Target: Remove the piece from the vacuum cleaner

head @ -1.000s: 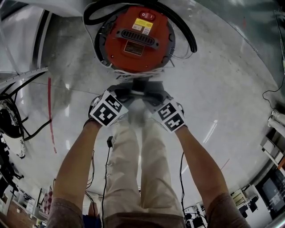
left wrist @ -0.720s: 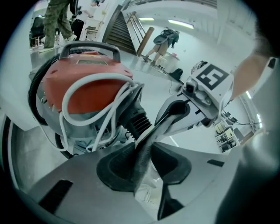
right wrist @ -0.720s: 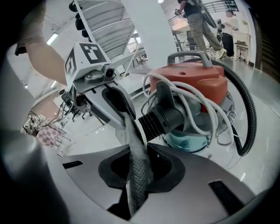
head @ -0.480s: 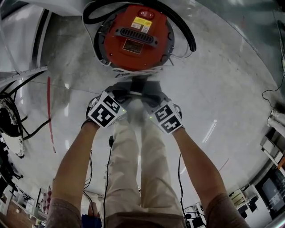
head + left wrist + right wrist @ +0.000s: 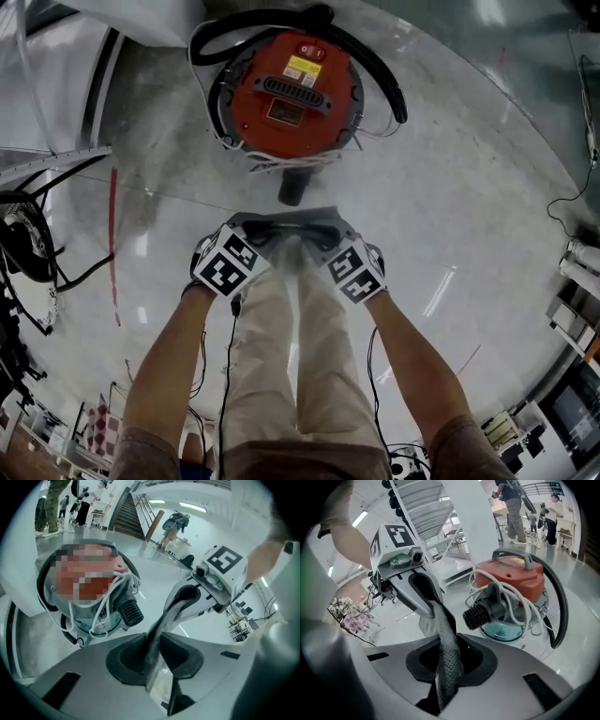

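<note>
Head view looks steeply down on a round canister vacuum cleaner with a glossy red plastic lid (image 5: 291, 89) standing on a polished pale grey floor (image 5: 469, 187). A thick black ribbed hose (image 5: 380, 66) curls round the vacuum cleaner and a thin white cord (image 5: 272, 155) loops loosely about its body. A short black ribbed nozzle (image 5: 292, 190) sticks out of its near side.

The flat grey piece with a finely dimpled, mesh-like surface (image 5: 291, 217) is clear of the vacuum cleaner, hanging in the air near the nozzle but not touching it. It is stretched between the left claw (image 5: 258, 230) and the right claw (image 5: 328, 230). Each claw's jaws are closing with one end of the piece pinched between their dark pads, and the piece twists slightly along its length.

Right gripper view shows a clear blue-tinted tub (image 5: 511, 625) under the red lid; I cannot tell what is in it.

A thin red line (image 5: 112, 244) runs along the floor, and ceiling lights glare off its sheen. Beyond are a dark staircase (image 5: 126, 517), white metal shelving (image 5: 422, 498) and people standing (image 5: 513, 508) further off.
</note>
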Tool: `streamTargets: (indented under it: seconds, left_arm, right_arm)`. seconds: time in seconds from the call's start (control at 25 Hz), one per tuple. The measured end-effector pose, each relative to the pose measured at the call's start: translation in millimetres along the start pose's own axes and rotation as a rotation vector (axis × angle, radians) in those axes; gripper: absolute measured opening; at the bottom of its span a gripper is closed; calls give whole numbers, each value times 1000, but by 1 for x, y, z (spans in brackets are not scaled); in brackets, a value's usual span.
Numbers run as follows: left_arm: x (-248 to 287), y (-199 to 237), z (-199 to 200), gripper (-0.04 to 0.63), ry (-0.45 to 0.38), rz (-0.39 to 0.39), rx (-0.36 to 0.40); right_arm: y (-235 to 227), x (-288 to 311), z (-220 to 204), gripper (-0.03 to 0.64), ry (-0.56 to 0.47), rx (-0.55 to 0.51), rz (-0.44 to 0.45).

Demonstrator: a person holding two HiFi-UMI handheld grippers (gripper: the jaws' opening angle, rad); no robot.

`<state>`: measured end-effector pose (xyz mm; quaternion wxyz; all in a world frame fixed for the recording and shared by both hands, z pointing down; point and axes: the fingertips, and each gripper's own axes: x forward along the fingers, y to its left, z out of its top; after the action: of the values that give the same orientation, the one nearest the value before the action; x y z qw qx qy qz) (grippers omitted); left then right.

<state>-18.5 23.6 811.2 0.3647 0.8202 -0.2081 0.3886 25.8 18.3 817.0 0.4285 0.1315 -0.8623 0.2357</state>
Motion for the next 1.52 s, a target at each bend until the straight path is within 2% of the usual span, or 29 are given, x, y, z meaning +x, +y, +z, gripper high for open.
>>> streamTargets:
  seconds: [0.28, 0.64, 0.92, 1.16, 1.36, 1.52]
  left_arm:
    - [-68, -39, 47, 84, -40, 34, 34]
    - [-199, -93, 144, 83, -161, 51, 50]
    - [-292, -120, 238, 83, -268, 110, 223]
    - [-353, -137, 306, 84, -390, 186, 326]
    - [-392, -153, 339, 84, -506, 200, 369]
    - [-413, -172, 340, 83, -567, 202, 382]
  right_arm:
    - [17, -76, 46, 41, -59, -3, -30]
    - [33, -212, 156, 54, -194, -37, -77]
    - [25, -316, 242, 61, -385, -58, -173]
    - [16, -384, 293, 60, -530, -55, -248]
    - [19, -427, 327, 64, -608, -80, -293]
    - [36, -448, 336, 71, -650, -81, -309]
